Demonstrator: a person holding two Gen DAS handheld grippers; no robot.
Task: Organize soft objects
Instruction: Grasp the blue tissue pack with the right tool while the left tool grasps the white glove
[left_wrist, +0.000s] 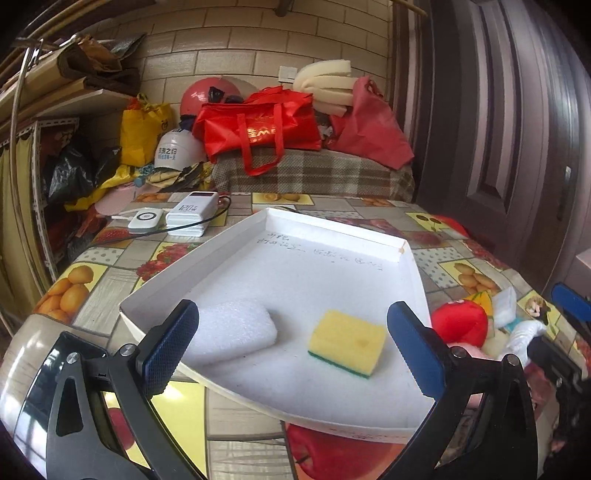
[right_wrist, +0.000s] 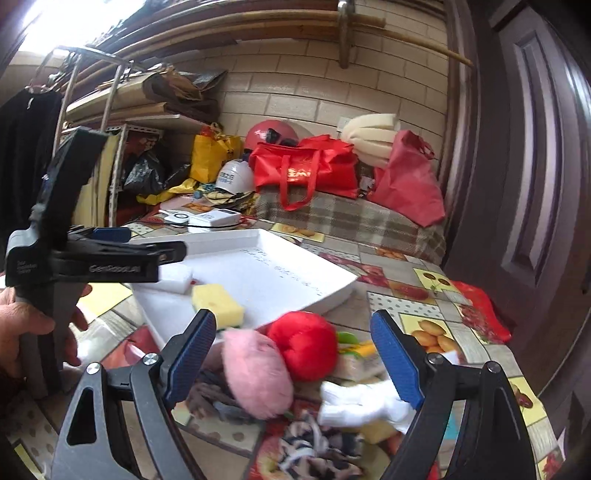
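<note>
Table (left_wrist: 476, 266): one, covered with a fruit-printed cloth; it carries everything listed below.

Tray (left_wrist: 406, 266): one, white and shallow, directly ahead of the left claw (left_wrist: 295, 347) and ahead-left of the right claw (right_wrist: 295, 354). Two soft items are already held in it.

Heap of loose soft things: one, on the table beside the tray's right edge, directly under and between the fingers of the right claw; from the left claw it lies off to the right. In it are counted one red plush (right_wrist: 306, 347), one pink plush (right_wrist: 255, 373), one white cloth piece (right_wrist: 365, 406) and one dark patterned cloth (right_wrist: 317, 450); further small pieces are too jumbled to count.

White foam block (left_wrist: 236, 332): one, in the tray, just ahead of the left claw's left finger.

Yellow sponge (left_wrist: 347, 343): one, with a green underside, in the tray between the left claw's fingers and slightly ahead; its long axis is seen running obliquely across the claw's line of sight.

Claws: two. The left claw is held spread wide and empty over the near edge of the tray. The right claw is likewise spread wide and empty, poised above the heap.

Deciding relation: the pink plush is judged the nearest unsorted item, lying just inside the right claw's left finger, its long axis running roughly along the claw's forward direction, with the red plush touching it farther ahead. The right hand is much the nearer; the tray lies ahead-left of it.
</note>
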